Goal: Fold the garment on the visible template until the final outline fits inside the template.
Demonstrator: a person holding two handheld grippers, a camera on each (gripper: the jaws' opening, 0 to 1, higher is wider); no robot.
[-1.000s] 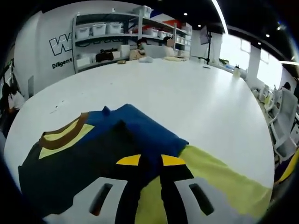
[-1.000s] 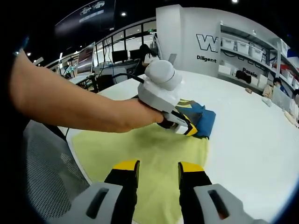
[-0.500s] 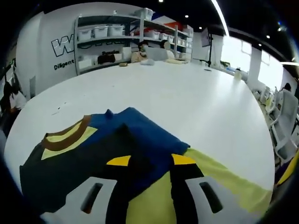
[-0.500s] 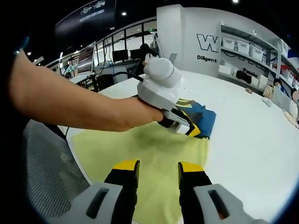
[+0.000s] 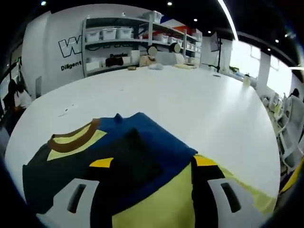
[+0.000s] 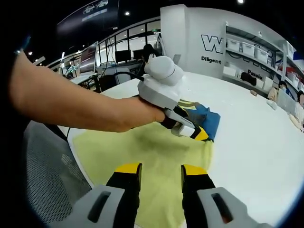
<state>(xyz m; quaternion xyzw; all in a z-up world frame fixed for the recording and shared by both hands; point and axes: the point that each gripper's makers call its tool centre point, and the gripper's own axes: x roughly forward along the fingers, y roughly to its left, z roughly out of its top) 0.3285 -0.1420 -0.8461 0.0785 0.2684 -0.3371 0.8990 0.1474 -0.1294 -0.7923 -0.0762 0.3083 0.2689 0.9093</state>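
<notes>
Yellow-green cloth, the template [image 6: 152,154], lies flat on the white table [image 5: 190,104] close to its near edge, beside a mesh chair [image 6: 45,175] at the lower left of the right gripper view. On the template's far end rests the garment [image 5: 128,152], a folded navy and black top with a brown-and-yellow collar band [image 5: 73,138]. In the left gripper view the collar end points to the left and the long axis runs from there across to the right, where the blue fold ends at a corner over the yellow cloth. Part of the garment reaches past the template's far edge onto bare table (how much cannot be told from either view).

The left gripper [image 5: 153,164] is over the garment with its yellow-tipped jaws spread wide, one on each side of the dark fold; the pictures do not settle whether the tips touch the fabric, and nothing is pinched between them. In the right gripper view the same tool appears as a white body held in a person's hand [image 6: 135,116], its tips down at the garment's near edge.

The right gripper [image 6: 161,170] hangs above the near part of the template, jaws parted with a clear gap, holding nothing.

Shelving [image 5: 137,40] with white bins stands against the far wall.
</notes>
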